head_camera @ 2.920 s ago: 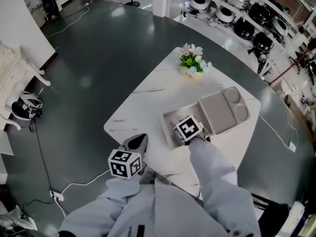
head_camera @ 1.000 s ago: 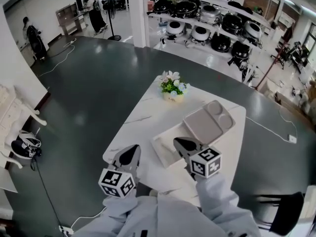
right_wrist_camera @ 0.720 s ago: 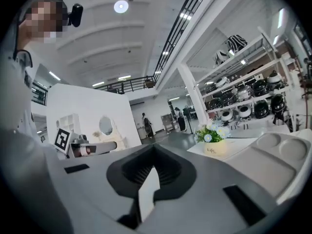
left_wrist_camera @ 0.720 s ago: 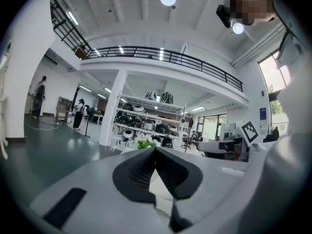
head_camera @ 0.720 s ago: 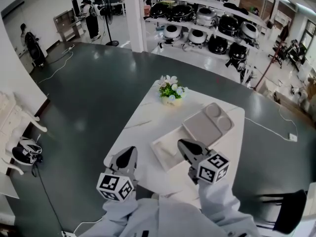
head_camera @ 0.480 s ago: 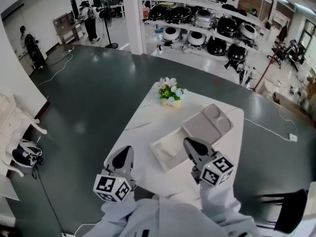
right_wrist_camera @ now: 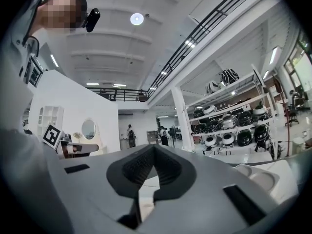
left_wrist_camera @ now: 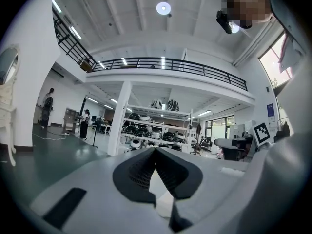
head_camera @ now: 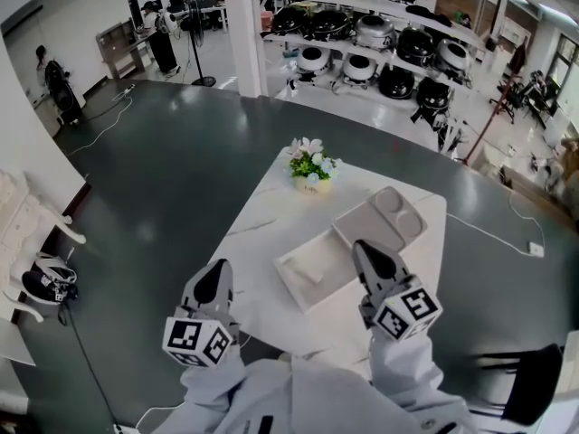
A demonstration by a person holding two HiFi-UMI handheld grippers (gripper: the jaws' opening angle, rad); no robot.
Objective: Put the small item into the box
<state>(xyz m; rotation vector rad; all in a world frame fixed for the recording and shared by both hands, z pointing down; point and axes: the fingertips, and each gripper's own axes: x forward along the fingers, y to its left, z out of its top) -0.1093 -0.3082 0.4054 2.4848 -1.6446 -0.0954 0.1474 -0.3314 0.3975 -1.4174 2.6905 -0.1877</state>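
On the white marble counter (head_camera: 262,211) the shallow open white rectangular box (head_camera: 291,289) lies ahead of both hands. Its long axis runs diagonally toward the grey compartmented tray (head_camera: 384,222) just beside it. A small pale item (head_camera: 312,274) seems to sit inside the box already, but it's too small to be sure. The right gripper (head_camera: 362,244) is nearer, with the box just forward-left of its fingers (right_wrist_camera: 137,167). The left gripper (head_camera: 219,265) is well apart from it. Both sets of fingers are fully closed with nothing between them. My read: placement is done, no grasp pending.
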